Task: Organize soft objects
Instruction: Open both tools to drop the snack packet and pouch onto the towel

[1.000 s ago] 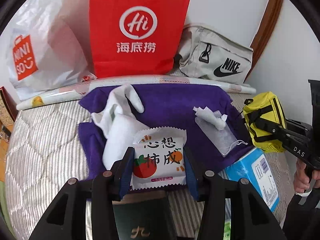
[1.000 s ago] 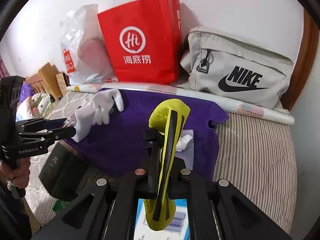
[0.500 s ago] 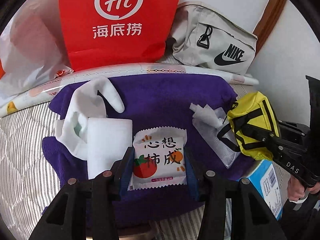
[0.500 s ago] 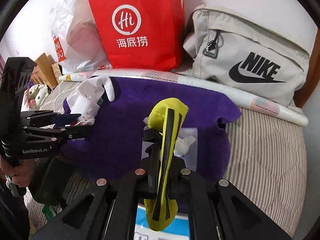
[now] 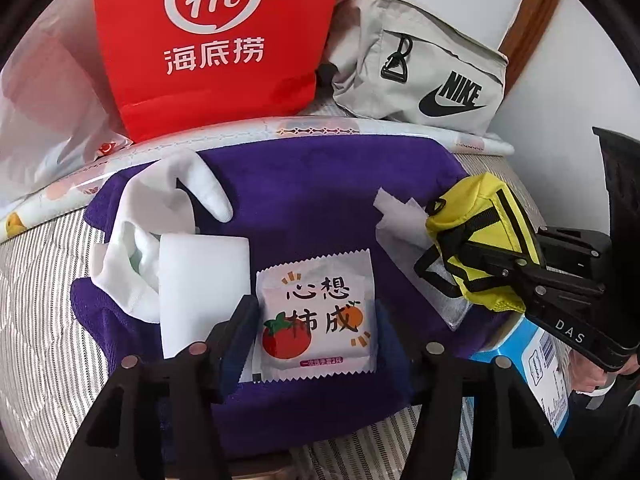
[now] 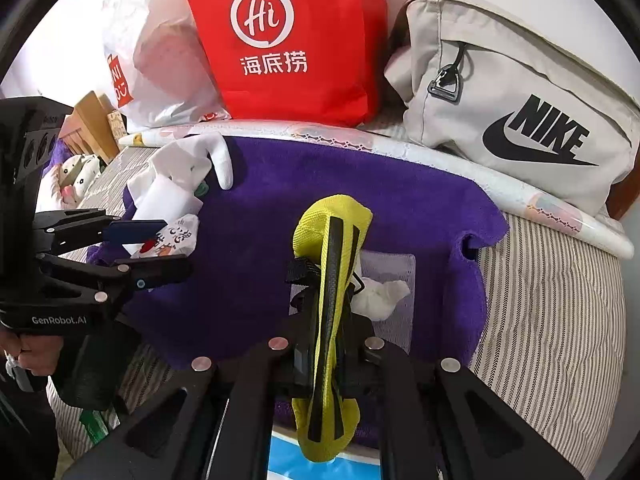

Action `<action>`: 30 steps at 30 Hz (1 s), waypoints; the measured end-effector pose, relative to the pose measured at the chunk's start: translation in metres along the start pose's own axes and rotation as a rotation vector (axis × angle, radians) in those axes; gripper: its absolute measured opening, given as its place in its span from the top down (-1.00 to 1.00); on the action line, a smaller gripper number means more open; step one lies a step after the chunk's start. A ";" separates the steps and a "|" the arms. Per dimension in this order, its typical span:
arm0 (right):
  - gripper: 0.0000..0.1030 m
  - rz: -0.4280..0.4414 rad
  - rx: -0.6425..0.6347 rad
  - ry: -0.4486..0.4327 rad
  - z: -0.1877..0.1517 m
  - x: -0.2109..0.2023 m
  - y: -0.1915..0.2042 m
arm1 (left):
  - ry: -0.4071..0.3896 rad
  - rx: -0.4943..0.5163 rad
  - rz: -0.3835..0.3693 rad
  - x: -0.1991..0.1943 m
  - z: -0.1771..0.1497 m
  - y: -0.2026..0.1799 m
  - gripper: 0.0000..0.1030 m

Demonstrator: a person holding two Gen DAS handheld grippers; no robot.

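Note:
My left gripper [image 5: 314, 332] is shut on a white packet with a tomato print [image 5: 316, 316] and holds it over the purple towel [image 5: 320, 184]. It also shows in the right wrist view [image 6: 160, 248], packet [image 6: 176, 236] between its fingers. My right gripper [image 6: 328, 364] is shut on a yellow pouch with black straps [image 6: 328, 264] above the towel [image 6: 320, 176]; the pouch also shows in the left wrist view [image 5: 484, 236]. White gloves [image 5: 168, 196] and a white sponge block [image 5: 200, 276] lie on the towel's left. A clear bag with crumpled tissue [image 6: 384, 292] lies under the pouch.
A red paper bag [image 5: 216, 40], a white plastic bag [image 6: 160, 72] and a grey Nike bag [image 6: 520, 100] stand along the wall behind a rolled sheet [image 5: 280, 136]. A blue tissue box [image 5: 540, 368] lies at the towel's right front. Striped bedding [image 6: 552, 320] surrounds the towel.
Both grippers have moved forward over the purple towel with their loads. The yellow pouch has come left, over the clear bag of tissue.

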State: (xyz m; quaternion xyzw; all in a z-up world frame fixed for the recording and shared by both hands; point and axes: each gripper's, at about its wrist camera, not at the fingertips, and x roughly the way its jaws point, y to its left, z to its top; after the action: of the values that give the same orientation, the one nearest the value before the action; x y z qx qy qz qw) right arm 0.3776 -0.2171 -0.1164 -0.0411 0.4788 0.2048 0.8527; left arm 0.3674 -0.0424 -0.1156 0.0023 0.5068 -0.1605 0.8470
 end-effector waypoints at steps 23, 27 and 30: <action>0.31 -0.051 -0.006 -0.044 -0.004 -0.031 0.002 | -0.017 0.019 0.075 -0.037 -0.021 -0.002 -0.30; 0.37 -0.042 -0.014 -0.048 -0.009 -0.036 0.005 | -0.033 0.016 0.082 -0.050 -0.028 0.000 -0.30; 0.84 -0.022 -0.015 -0.036 -0.012 -0.038 0.010 | -0.044 0.009 0.080 -0.058 -0.032 0.001 -0.30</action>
State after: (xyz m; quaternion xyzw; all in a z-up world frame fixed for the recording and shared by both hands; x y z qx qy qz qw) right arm 0.3469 -0.2229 -0.0901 -0.0491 0.4616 0.1995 0.8630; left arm 0.3153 -0.0208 -0.0814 0.0228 0.4867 -0.1290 0.8637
